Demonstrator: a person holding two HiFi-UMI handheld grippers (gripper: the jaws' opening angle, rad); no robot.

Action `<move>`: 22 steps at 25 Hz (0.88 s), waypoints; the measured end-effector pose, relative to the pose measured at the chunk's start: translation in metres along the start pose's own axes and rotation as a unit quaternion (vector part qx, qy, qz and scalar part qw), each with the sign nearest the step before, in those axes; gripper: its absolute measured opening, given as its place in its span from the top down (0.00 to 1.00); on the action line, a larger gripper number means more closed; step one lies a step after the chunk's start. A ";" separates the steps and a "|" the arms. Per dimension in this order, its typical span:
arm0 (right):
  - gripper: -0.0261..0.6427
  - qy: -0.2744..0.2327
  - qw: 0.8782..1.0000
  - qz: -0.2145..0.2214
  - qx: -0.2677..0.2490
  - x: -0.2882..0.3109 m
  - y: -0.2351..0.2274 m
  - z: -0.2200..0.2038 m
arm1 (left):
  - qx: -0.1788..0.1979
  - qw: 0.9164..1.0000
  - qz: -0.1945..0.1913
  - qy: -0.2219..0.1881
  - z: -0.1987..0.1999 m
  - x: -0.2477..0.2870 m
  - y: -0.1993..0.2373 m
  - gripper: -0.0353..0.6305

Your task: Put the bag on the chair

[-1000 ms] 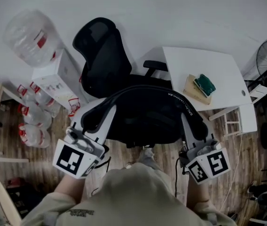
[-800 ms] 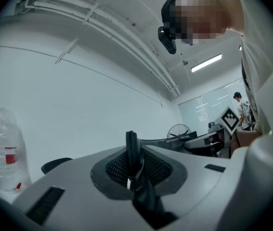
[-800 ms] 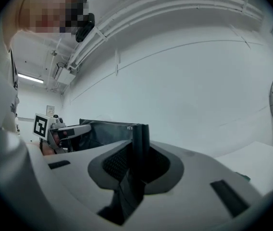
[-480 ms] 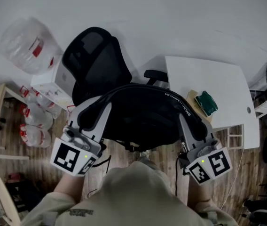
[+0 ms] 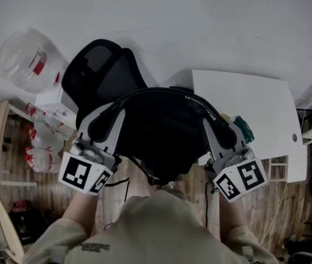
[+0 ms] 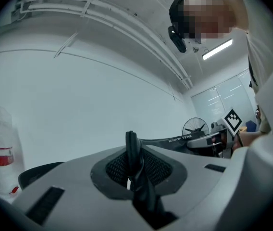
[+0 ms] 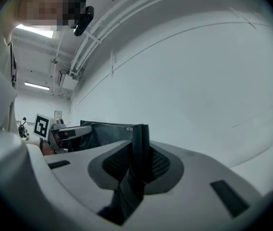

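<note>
A black bag (image 5: 164,142) hangs between my two grippers by its strap (image 5: 195,102). It hangs above the seat of the black mesh office chair (image 5: 98,73) and hides the seat, so only the backrest shows at upper left. My left gripper (image 5: 102,126) is shut on the strap's left end (image 6: 134,165). My right gripper (image 5: 223,138) is shut on the right end (image 7: 139,153). The bag's upper edge (image 7: 110,131) stretches taut toward the other gripper (image 7: 62,131).
A white table (image 5: 249,111) stands to the right of the chair, with a green thing (image 5: 245,128) at its near edge. A large water jug (image 5: 27,59), a white box (image 5: 51,100) and small bottles (image 5: 40,142) stand at the left. A fan (image 6: 194,127) is farther off.
Both grippers have moved forward with the bag. The bag now covers the chair's seat and armrest, and the green thing on the table is partly hidden behind it.
</note>
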State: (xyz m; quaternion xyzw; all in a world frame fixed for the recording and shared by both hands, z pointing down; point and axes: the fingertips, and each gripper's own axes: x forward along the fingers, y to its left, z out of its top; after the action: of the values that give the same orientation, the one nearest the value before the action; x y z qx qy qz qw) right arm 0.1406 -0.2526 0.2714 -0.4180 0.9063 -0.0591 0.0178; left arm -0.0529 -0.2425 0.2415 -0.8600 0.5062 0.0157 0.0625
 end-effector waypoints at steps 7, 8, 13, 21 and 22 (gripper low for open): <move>0.85 -0.012 1.000 0.003 -0.010 0.034 -0.040 0.003 | 0.012 1.000 0.013 -0.013 -0.010 0.046 0.017 0.85; 0.85 -0.013 1.000 0.004 -0.010 0.039 -0.044 0.001 | 0.013 1.000 0.014 -0.012 -0.013 0.052 0.020 0.85; 0.84 -0.011 1.000 0.005 -0.007 0.067 -0.065 -0.015 | 0.020 1.000 0.018 -0.006 -0.034 0.075 0.037 0.85; 0.84 0.008 0.999 -0.027 -0.018 0.111 -0.085 -0.049 | 0.000 0.999 0.025 0.026 -0.082 0.100 0.065 0.85; 0.84 0.012 0.999 -0.032 -0.017 0.115 -0.088 -0.055 | -0.003 0.999 0.023 0.031 -0.089 0.103 0.068 0.85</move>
State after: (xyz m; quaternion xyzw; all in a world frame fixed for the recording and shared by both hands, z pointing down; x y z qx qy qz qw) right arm 0.1279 -0.3910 0.3387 -0.4464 0.8935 -0.0489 -0.0025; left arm -0.0655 -0.3760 0.3142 -0.8484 0.5275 -0.0083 0.0434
